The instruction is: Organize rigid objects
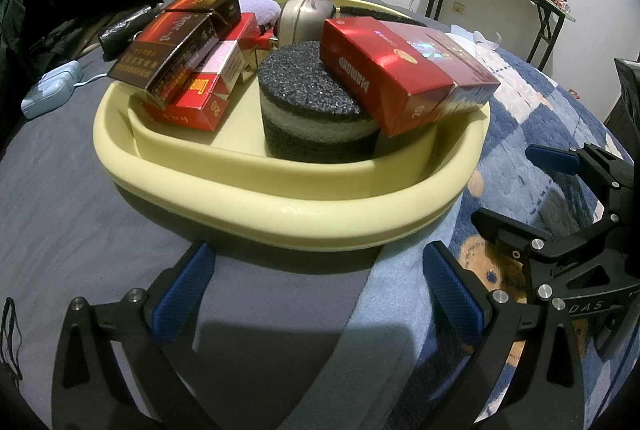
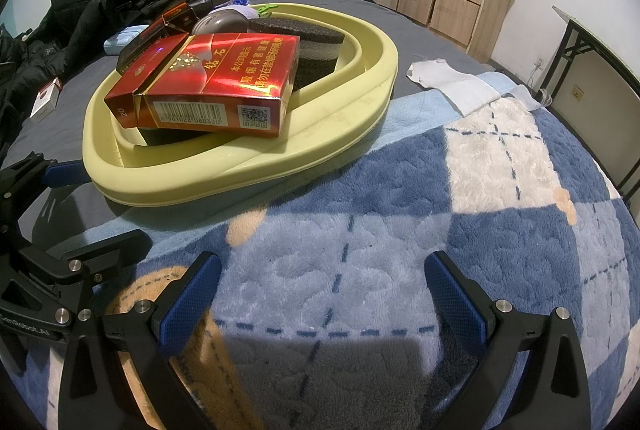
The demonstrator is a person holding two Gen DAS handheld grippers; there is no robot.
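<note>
Yellow tray (image 1: pixel 280 214) sits on the bed (image 1: pixel 80 190), straddling grey sheet and blue blanket (image 1: pixel 520 134). In it, a red pack (image 1: pixel 400 78) leans on a round black sponge (image 1: pixel 316 106); more packs (image 1: pixel 184 70) pile at its left side. The left tool (image 1: pixel 320 290) hangs spread and empty just before the rim.

From the right wrist, the right tool (image 2: pixel 322 294) is likewise released over the blanket (image 2: pixel 400 230), with the tray (image 2: pixel 248 170) ahead to its left and the red pack (image 2: pixel 216 82) atop the sponge (image 2: pixel 308 46).
</note>
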